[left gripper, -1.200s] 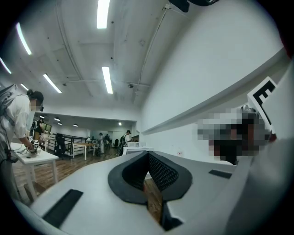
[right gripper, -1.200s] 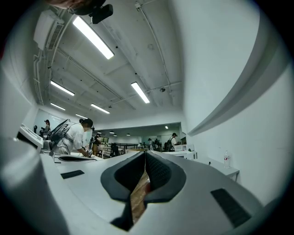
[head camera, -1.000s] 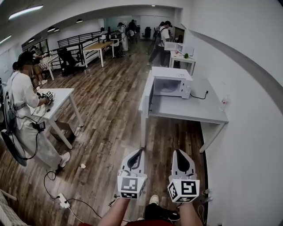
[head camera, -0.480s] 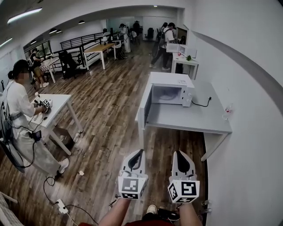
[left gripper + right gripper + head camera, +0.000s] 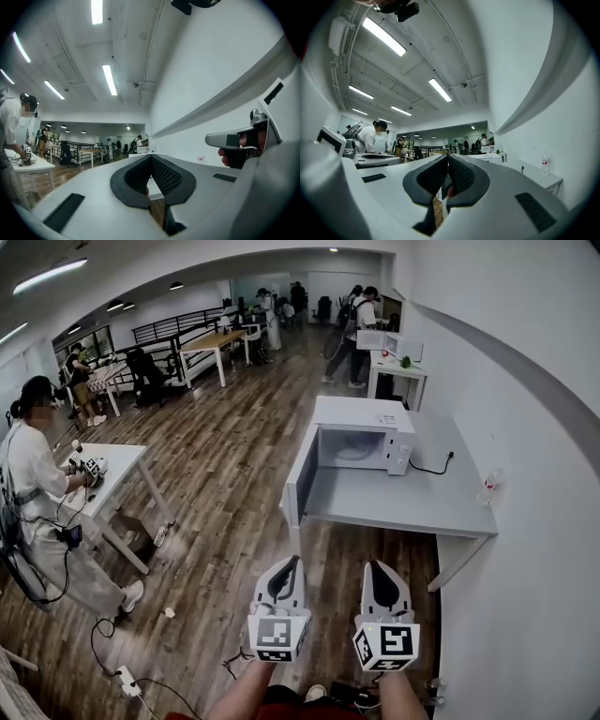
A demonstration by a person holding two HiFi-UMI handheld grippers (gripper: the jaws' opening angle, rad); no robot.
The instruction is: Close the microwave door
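- Wood-floored open-plan workroom, white walls, ceiling strip lights; several people at tables in bkgd.
- White box-shaped microwave [image 5: 361, 432] stood on grey rectangular table [image 5: 403, 504] by right-hand wall, its white door [image 5: 302, 484] swung wide open to the left, cavity exposed.
- Clear plastic bottle [image 5: 489, 486] stood at table's wall edge.
- Left gripper [image 5: 296, 564] & right gripper [image 5: 372, 566], both white w/ marker cubes, were held side by side in foreground, well apart from microwave, pointing toward it.
- Both sets of jaws were clenched tip to tip, nothing between them.
- Person in white top [image 5: 37, 474] bent over white table [image 5: 127, 451] at left.
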